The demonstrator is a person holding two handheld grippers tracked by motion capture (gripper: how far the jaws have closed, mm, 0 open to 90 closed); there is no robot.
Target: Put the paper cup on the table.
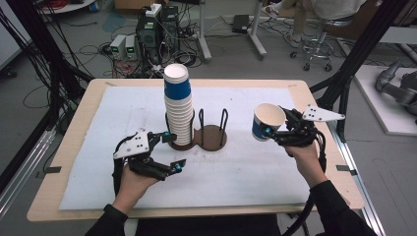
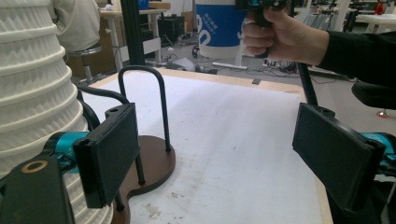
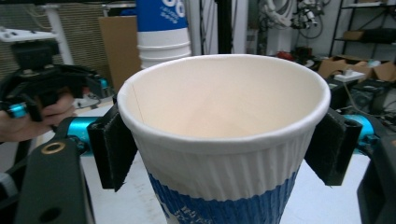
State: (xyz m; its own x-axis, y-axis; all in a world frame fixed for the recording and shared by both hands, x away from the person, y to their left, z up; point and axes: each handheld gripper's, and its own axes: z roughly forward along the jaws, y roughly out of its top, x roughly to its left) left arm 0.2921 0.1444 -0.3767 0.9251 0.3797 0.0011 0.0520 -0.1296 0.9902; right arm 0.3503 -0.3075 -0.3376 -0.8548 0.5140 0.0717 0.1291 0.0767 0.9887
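Forearms: nearest, both mine, entering from below.
Table (image 1: 74, 147): bare ahead of me.
Stack of cups (image 1: 178, 105): seated in holder (image 1: 212, 136).
Cup (image 1: 268, 121): clamped in right gripper (image 1: 273, 129), lifted right of the holder; I'd keep it upright, squeeze gently.
Left gripper (image 1: 173, 151): jaws apart, empty, beside the stack.

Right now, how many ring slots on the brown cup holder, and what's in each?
2. The left slot of the holder carries the cup stack; the right slot has no cup in it. The right tongs hold a single cup off to its right.
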